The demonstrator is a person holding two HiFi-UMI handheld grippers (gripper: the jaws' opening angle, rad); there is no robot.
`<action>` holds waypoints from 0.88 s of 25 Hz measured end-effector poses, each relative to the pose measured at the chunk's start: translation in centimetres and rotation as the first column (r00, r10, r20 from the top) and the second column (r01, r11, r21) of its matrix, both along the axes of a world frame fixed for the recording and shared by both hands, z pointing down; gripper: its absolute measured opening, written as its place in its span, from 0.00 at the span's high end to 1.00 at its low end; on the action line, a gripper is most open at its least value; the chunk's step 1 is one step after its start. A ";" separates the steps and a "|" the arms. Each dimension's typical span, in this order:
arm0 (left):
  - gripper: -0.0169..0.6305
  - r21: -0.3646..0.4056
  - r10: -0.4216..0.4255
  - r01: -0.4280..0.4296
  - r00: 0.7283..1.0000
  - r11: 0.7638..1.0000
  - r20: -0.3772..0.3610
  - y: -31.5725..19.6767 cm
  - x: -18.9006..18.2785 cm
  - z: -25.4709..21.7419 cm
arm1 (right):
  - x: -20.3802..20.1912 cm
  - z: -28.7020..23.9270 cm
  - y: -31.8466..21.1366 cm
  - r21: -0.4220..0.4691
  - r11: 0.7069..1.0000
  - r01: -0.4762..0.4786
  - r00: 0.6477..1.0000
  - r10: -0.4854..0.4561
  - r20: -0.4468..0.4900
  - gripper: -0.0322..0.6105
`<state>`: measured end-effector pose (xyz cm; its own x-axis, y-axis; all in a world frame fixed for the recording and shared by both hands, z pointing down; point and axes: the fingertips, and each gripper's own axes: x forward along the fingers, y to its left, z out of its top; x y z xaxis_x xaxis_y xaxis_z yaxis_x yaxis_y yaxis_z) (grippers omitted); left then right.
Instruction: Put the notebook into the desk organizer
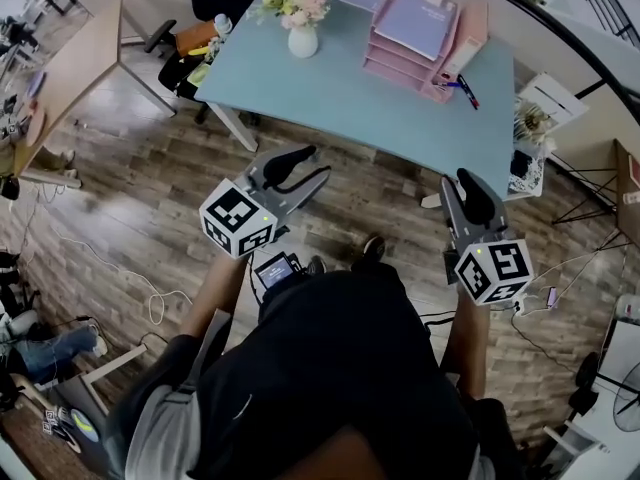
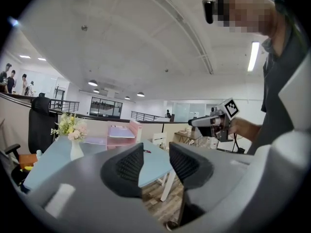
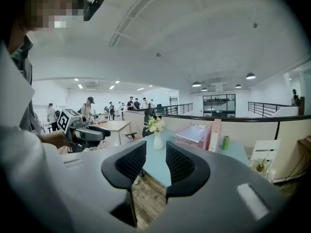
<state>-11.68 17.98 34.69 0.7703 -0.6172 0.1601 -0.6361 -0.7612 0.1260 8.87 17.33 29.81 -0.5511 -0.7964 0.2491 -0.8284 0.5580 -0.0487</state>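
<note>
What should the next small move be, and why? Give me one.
Probably step closer to the table: the left gripper and right gripper both hang open and empty above the floor, short of the table's edge, and the organizer stands at its far side.

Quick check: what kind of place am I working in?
Probably an open-plan office: a light blue desk bearing a pink tiered plastic organizer, a black office chair, another wooden desk nearby.

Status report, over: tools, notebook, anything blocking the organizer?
Open and empty: left tool, right tool, short of the table. Purple notebook lies on top tray of pink organizer. Vase stands clear to its left.
</note>
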 end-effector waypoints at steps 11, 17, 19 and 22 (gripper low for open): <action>0.69 -0.017 -0.110 0.111 0.993 0.994 0.039 -4.1 3.7 -0.3 | 2.7 0.4 -7.7 -0.013 0.992 0.125 0.991 -0.124 0.040 0.77; 0.69 -0.022 -0.176 0.177 0.983 0.984 0.060 -5.7 5.6 -0.5 | 4.5 0.4 -11.0 -0.014 0.982 0.191 0.980 -0.190 0.054 0.77; 0.69 -0.025 -0.195 0.197 0.979 0.980 0.065 -6.3 6.4 -0.3 | 5.2 0.7 -12.0 -0.017 0.978 0.209 0.976 -0.208 0.059 0.77; 0.69 -0.032 -0.219 0.222 0.972 0.974 0.079 -7.3 7.4 0.2 | 6.2 1.0 -13.4 -0.018 0.972 0.233 0.970 -0.231 0.072 0.77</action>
